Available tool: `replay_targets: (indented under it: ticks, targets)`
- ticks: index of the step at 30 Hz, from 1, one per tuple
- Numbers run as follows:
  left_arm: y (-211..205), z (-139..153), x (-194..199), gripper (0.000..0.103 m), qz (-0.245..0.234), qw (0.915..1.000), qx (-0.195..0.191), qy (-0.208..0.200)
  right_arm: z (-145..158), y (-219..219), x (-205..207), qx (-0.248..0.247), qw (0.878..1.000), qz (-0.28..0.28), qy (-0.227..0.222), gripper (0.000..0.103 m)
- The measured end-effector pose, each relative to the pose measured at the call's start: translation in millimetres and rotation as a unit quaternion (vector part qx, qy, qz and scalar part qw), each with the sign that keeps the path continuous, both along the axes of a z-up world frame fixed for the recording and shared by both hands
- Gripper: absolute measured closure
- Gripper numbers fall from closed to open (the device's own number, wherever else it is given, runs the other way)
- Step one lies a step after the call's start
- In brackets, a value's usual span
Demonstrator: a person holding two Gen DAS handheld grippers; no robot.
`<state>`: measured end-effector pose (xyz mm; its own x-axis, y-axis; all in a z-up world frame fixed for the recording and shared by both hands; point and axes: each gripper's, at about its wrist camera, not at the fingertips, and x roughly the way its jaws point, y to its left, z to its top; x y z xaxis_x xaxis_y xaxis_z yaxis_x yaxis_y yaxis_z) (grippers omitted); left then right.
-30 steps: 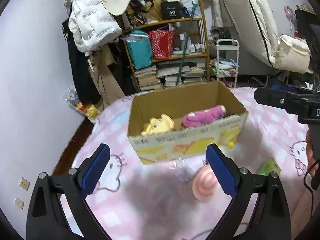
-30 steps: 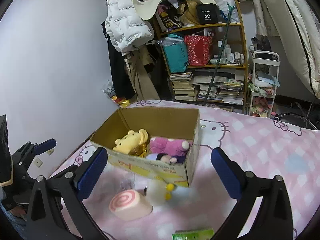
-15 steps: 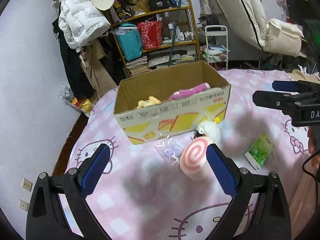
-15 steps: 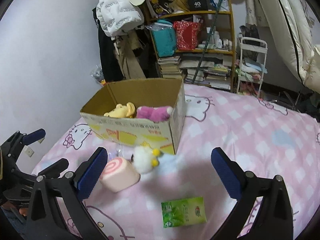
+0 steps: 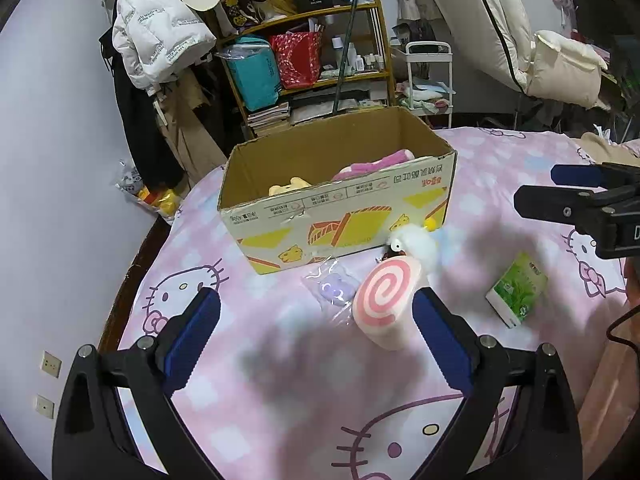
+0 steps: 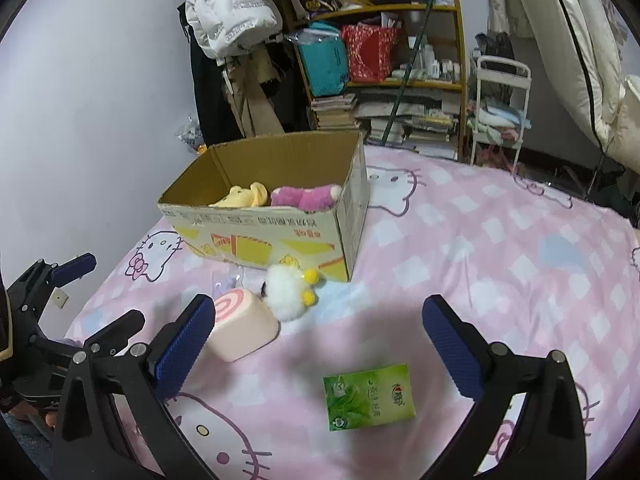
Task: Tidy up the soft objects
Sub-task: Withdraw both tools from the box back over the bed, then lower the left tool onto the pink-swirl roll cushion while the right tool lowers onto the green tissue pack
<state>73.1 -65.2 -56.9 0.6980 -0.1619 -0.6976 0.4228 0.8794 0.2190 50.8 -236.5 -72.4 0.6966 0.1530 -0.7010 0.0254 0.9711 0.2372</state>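
Left wrist view is showing the left gripper [image 5: 316, 334] with its fingers spread wide and holding nothing, now pulled back and lower than a second ago, so the cardboard box [image 5: 340, 216] is sitting farther off and the loose items are lying in plain sight on the bed [image 5: 280, 400]. From left to right, a small purple packet [image 5: 334, 286] is lying just beside the pink swirl roll plush [image 5: 386, 300], which is touching the white fluffy chick [image 5: 414, 244] at the box's corner, and a green tissue pack [image 5: 518, 288] is lying apart. The yellow plush [image 6: 244, 196] and magenta plush [image 6: 306, 197] are already resting in the box. The right gripper [image 6: 318, 344] is likewise hanging wide and unloaded above the tissue pack. The retreat is probably setting up a reach for the roll.
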Motion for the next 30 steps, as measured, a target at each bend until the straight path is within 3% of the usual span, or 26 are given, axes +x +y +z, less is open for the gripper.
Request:
replay_targets:
  ticks: [10,30]
  targets:
    - [-9.3,-16.5,13.3,0.007,-0.014,0.9998,-0.005,0.014,-24.6,-7.3,12.9,0.010,0.998,-0.008,0.053,0.000]
    - [-45.0,-73.0,39.5,0.007,-0.052,0.9926,0.030,0.106,-89.0,-10.5,34.3,0.011,0.982,-0.012,0.188,0.000]
